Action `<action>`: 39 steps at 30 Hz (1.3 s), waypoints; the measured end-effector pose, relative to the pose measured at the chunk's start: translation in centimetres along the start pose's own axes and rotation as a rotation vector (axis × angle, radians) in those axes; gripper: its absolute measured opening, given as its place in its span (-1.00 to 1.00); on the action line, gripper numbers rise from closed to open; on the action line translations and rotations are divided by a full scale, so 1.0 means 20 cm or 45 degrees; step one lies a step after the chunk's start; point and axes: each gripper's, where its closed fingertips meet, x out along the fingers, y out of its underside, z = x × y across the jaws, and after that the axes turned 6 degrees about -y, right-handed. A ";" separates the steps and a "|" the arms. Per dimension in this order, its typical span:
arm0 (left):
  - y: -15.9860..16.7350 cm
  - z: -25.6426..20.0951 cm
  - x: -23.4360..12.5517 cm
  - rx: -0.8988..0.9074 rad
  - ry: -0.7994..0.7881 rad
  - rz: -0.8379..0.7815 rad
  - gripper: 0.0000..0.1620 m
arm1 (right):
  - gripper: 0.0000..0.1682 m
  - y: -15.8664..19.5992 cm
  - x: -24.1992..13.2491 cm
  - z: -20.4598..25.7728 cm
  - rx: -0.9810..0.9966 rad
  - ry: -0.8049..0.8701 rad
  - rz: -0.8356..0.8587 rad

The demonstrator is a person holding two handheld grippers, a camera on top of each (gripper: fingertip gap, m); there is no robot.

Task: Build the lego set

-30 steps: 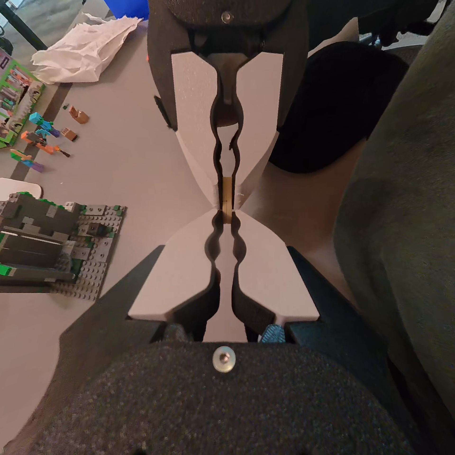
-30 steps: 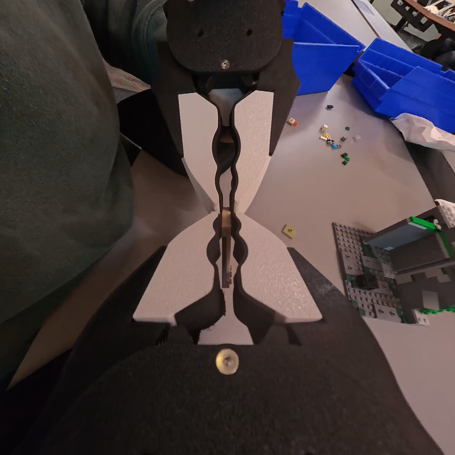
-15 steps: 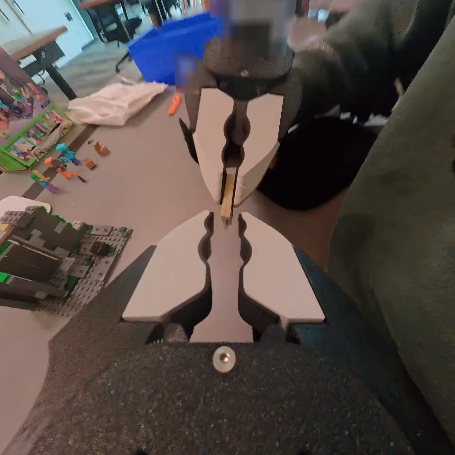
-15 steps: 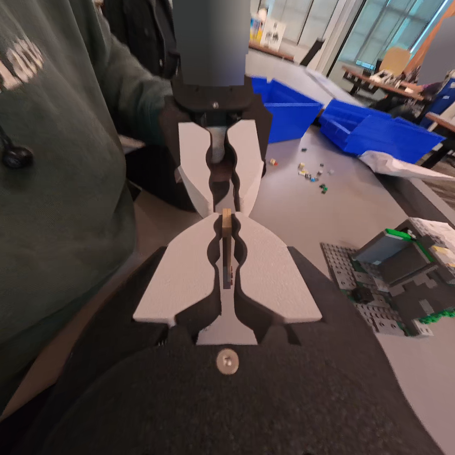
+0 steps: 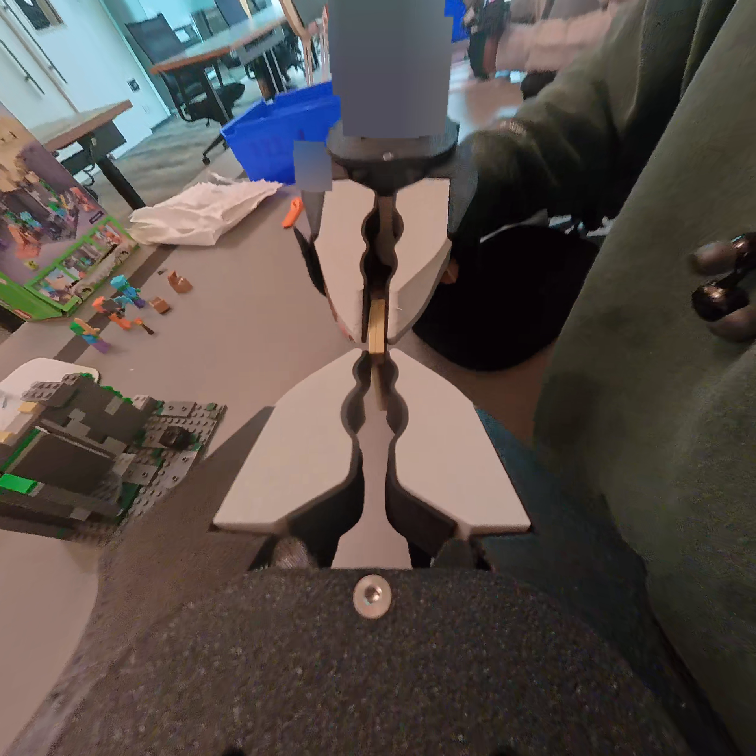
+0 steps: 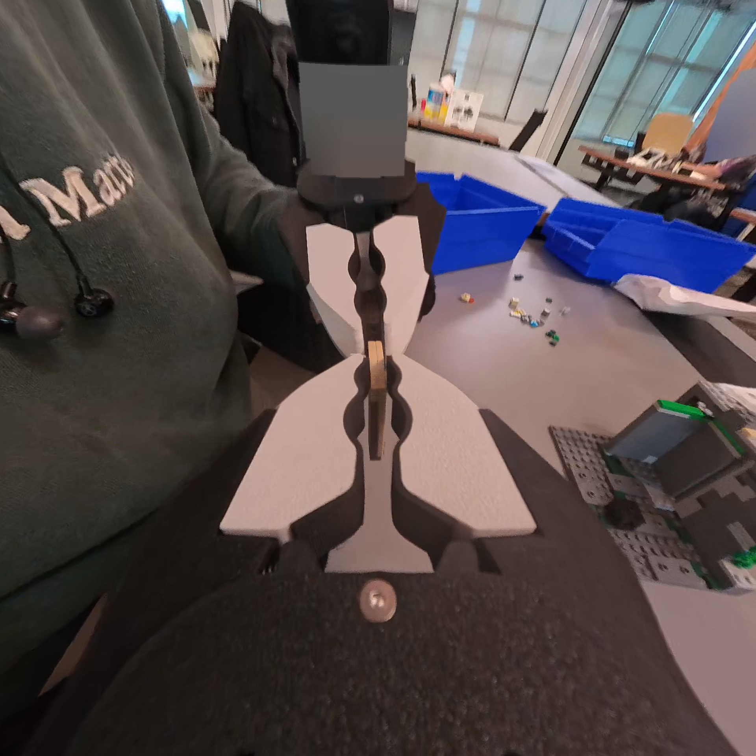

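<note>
My two grippers meet tip to tip above the grey table, close to a person in a green hoodie. My right gripper is shut on a thin tan plate held edge-on. In the left wrist view it points at me with the plate sticking out. My left gripper has its jaws narrowly apart around the plate's free end, with a small gap on one side. It also shows in the right wrist view. The grey and green lego build stands on a studded baseplate.
Blue bins and a white bag lie at the back. The set's box, minifigures and brown pieces lie to the left. Small loose pieces are scattered in front of the bins. Less than 4 cm separates the two grippers' tips. Both grippers' tips are roughly 25 cm from the studded baseplate.
My left gripper let go of the plate and opened, then narrowed again around its end. Both grippers rose and tilted up from the table. The right gripper kept hold of the plate.
</note>
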 end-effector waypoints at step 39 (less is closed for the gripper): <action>0.14 0.00 0.04 0.139 0.032 0.360 -0.93 | -0.87 0.09 0.06 0.01 -0.094 0.007 0.299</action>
